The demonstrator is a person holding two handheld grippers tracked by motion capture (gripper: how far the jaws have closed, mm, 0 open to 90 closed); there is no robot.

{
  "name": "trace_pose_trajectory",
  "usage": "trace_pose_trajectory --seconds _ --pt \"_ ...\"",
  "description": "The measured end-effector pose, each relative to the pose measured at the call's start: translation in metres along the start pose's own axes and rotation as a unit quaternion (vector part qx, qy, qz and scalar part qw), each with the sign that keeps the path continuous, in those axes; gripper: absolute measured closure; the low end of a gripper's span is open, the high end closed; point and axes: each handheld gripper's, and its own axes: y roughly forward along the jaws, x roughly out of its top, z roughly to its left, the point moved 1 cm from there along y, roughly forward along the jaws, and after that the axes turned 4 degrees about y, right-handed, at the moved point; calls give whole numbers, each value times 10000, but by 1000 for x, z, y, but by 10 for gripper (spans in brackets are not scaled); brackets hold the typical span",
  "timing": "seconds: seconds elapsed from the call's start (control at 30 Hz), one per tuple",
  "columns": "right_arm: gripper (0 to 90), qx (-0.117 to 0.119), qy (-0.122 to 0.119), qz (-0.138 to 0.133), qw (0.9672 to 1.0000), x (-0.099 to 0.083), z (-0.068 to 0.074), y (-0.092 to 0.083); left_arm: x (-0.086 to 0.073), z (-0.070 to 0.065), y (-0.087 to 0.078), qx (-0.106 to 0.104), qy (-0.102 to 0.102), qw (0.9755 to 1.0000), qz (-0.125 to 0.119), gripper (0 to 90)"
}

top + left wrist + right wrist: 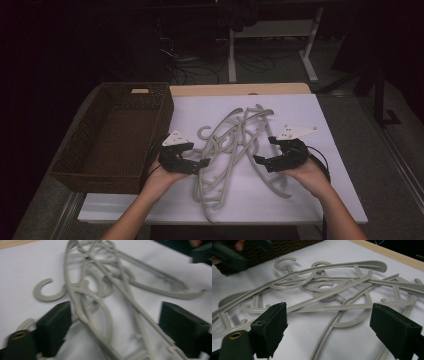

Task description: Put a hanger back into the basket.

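High view: both tools [202, 162] [257, 160], jaws spread, flank grey hangers [235, 145] on white table [330, 200] in dark room.

High view: fixed above the person's side, facing forward and down, far enough to take in the whole table [300, 200]. Left and right gripper views: each rides close behind its own fingers, looking along them from opposite sides. All three share the grey hanger pile [235, 145] [105, 290] [324, 290] ahead of the fingertips.
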Motion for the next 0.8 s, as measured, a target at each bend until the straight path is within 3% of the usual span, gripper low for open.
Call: trace_pose_trajectory --seconds 0.07,0.17,0.37,0.47,0.67,0.8 --pt "135 5 2 5 10000 -1 0 0 2 4 8 55 -53 10000 57 235" --pt "136 8 2 -6 10000 -3 0 -1 5 10 20 365 28 9992 175 360" --pt "136 26 7 -10 10000 -6 -2 0 21 33 42 692 -224 9970 270 709" --pt "136 39 3 -26 10000 -7 -3 -1 32 45 55 876 -210 9953 363 874" --pt "136 49 26 -63 10000 -8 -5 -2 52 66 88 934 -255 9936 590 898" --pt "136 41 43 -72 10000 -9 -6 -3 61 74 110 1094 -198 9902 841 898"
